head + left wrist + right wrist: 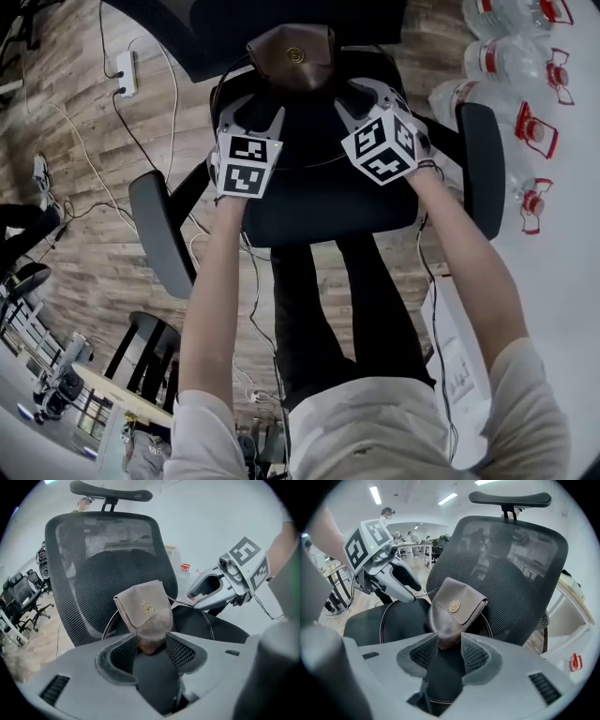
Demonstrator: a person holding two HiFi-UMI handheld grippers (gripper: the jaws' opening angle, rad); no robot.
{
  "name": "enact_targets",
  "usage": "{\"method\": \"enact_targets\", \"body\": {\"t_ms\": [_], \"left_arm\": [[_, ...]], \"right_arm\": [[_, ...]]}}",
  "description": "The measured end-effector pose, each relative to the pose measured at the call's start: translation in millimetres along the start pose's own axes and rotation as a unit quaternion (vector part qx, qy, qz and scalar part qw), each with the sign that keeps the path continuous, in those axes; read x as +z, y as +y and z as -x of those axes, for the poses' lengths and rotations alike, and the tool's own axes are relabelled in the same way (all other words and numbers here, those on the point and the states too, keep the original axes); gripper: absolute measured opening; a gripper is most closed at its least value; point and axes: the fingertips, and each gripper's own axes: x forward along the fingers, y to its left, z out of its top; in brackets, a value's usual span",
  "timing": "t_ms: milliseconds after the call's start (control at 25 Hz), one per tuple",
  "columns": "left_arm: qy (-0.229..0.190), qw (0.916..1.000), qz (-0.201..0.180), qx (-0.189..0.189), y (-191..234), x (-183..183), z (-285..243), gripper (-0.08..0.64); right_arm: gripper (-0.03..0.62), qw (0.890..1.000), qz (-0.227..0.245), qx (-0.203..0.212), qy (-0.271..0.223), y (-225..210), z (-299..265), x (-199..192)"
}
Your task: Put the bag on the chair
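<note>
The bag (pixel 295 58) already sits on the chair (pixel 328 202), at the back of the seat and propped against the mesh backrest, so the step in hand reads as a clean let-go. The left claw (pixel 150 644) stands wide apart with nothing clamped. The bag's lower corner shows just past its tips, in line with the gap, and the pads do not press on it. The right claw (pixel 444 644) is likewise apart, with the bag's rounded bottom just ahead of its tips and no pad bearing on the leather. To do this well, I judge that each claw should draw straight back along its own line, jaws wide and with no sideways sweep. The bag leans upright, and a nudge at its base could tip it forward. The thin strap (pixel 380 630) loops over the seat to the left of the right claw and could catch on a jaw. As for containers, the bag's flap is shut under a round gold clasp, so its contents cannot be seen. Well off to the right of the right claw, clear bottles (pixel 525 127) with red labels are grouped on a white surface (pixel 572 281); how full they are I cannot tell.
</note>
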Motion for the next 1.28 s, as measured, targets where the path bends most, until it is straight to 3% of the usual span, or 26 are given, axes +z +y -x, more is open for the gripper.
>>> {"method": "enact_targets", "body": {"t_ms": [1000,1280], "left_arm": [[-0.052,0.9974,0.050,-0.001,-46.0,22.7,111.7,0.178],[-0.085,0.9940,0.067,-0.012,-70.3,35.7,148.2,0.179]], "right_arm": [[0.151,0.995,-0.077,0.030,-0.054,56.7,93.4,39.8],[0.143,0.992,-0.096,0.029,-0.078,77.4,132.8,51.8]]}}
